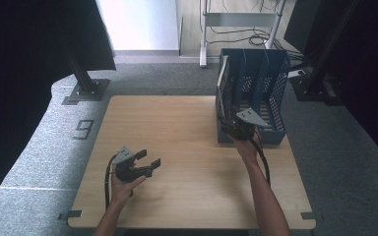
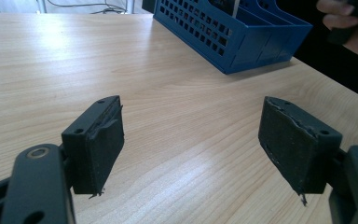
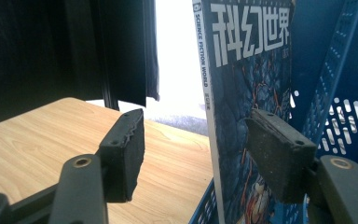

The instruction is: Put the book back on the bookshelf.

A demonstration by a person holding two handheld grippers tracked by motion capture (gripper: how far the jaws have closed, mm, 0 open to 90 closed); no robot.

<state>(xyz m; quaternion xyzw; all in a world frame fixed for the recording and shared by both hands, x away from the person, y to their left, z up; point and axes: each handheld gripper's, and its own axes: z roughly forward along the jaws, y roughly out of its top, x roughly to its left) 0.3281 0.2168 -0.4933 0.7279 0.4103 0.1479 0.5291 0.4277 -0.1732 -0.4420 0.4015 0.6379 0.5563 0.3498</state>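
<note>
Magazine [image 3: 249,93] stands upright in the leftmost slot of the blue file rack [image 1: 268,88] at the far right of the tabletop [image 1: 187,142], spine toward the camera in the right gripper view. My guess is it's light and thin but floppy, with a glossy cover that could slide between the pads, so I'd pinch it low near the spine where it's stiffest, not at a loose page edge.

The right hand-held gripper [image 3: 196,140] is spread wide, one jaw on each side of the spine, not touching it as far as I can tell. The left hand-held gripper [image 2: 191,144] is also wide open over bare tabletop, well apart from the rack.

Hard to see: the magazine's bottom edge is cut off, the back cover is hidden, and I can't tell if the other slots hold anything.
</note>
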